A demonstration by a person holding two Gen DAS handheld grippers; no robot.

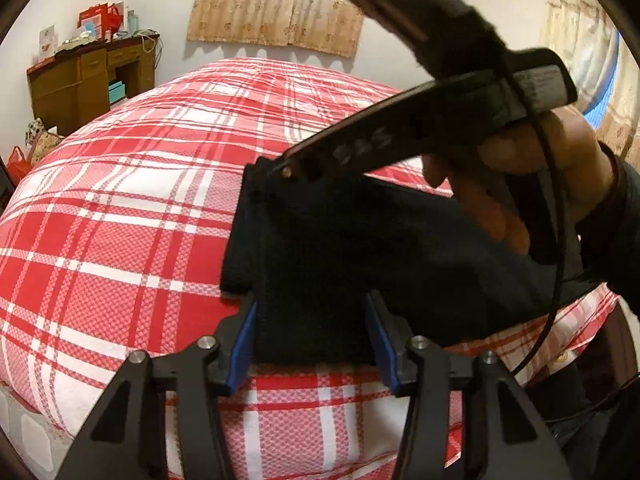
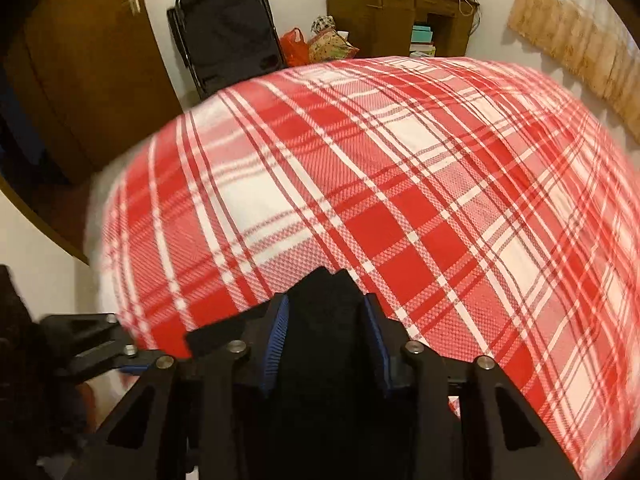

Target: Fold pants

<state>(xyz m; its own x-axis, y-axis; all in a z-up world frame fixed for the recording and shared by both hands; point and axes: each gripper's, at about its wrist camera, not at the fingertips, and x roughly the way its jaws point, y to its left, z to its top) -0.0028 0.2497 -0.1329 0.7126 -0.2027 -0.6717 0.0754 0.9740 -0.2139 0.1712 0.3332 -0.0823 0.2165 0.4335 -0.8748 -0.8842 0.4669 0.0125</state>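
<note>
Left tongs (image 1: 312,336) and right tongs (image 2: 326,344) both clamp dark cloth

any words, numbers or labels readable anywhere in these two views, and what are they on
"SAS" or similar: pale blurred characters on the right gripper's finger; reading unsure.
White label on that gripper's body: print too small to read.
Red boxes and bags on the wooden desk: printing too blurred to read.
Right wrist view: no readable text.
</note>
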